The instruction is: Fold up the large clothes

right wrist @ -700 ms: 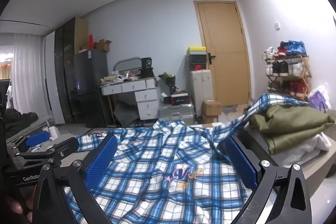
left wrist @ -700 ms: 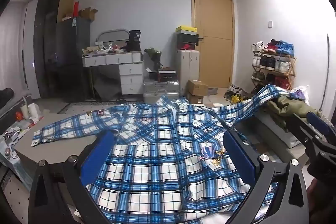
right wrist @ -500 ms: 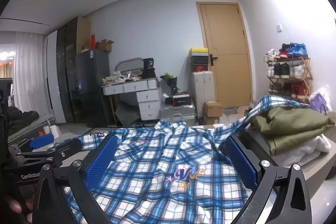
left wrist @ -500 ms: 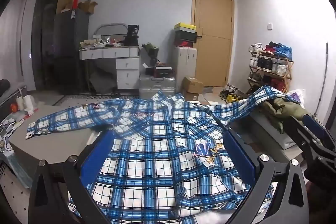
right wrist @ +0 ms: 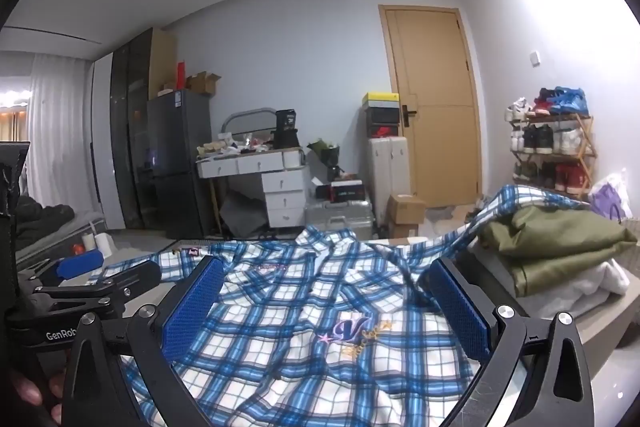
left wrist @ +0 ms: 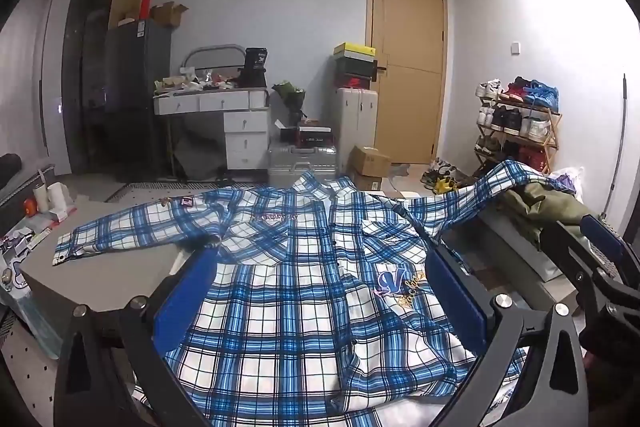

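L gripper point(left wrist: 320, 291) & R gripper point(right wrist: 326, 301): jaws wide apart, empty, above shirt point(left wrist: 304, 291). Shirt: blue/white plaid, front up, spread flat on table point(left wrist: 80, 279); one sleeve draped over olive pile point(right wrist: 560, 247).

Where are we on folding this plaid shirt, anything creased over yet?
Done: the plaid shirt is spread face up on the grey table, collar away from the cameras. In hand: nothing; left claw and right claw are both open above the lower half. Left: every fold. One sleeve lies flat, the other sleeve drapes over the olive garment.
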A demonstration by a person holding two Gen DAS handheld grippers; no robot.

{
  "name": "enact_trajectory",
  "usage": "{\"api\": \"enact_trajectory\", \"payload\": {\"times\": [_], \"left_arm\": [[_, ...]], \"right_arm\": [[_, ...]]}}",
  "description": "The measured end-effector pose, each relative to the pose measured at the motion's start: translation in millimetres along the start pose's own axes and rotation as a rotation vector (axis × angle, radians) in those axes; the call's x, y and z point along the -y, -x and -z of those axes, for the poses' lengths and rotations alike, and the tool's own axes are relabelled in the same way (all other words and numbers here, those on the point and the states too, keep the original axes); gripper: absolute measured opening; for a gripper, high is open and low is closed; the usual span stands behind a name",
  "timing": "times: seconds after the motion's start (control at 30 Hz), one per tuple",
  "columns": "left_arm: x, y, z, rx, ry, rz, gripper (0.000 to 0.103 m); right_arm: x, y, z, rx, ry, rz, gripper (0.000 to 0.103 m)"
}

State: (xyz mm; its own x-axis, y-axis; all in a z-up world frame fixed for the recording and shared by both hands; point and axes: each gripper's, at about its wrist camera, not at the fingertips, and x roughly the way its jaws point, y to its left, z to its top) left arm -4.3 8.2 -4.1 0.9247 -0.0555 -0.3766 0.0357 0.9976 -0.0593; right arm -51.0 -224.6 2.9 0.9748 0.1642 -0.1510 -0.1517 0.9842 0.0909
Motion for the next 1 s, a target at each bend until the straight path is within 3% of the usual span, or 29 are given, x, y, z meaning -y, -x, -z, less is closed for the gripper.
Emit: {"api": "enact_trajectory", "payload": {"times": [1.0], "left_arm": [[-1.9,0.8,3.6,-0.002,-0.001,-0.012,0.102]], "right_arm": [[-3.1,5.7,-2.3,0.017,0.009,0.011,0.103]]}}
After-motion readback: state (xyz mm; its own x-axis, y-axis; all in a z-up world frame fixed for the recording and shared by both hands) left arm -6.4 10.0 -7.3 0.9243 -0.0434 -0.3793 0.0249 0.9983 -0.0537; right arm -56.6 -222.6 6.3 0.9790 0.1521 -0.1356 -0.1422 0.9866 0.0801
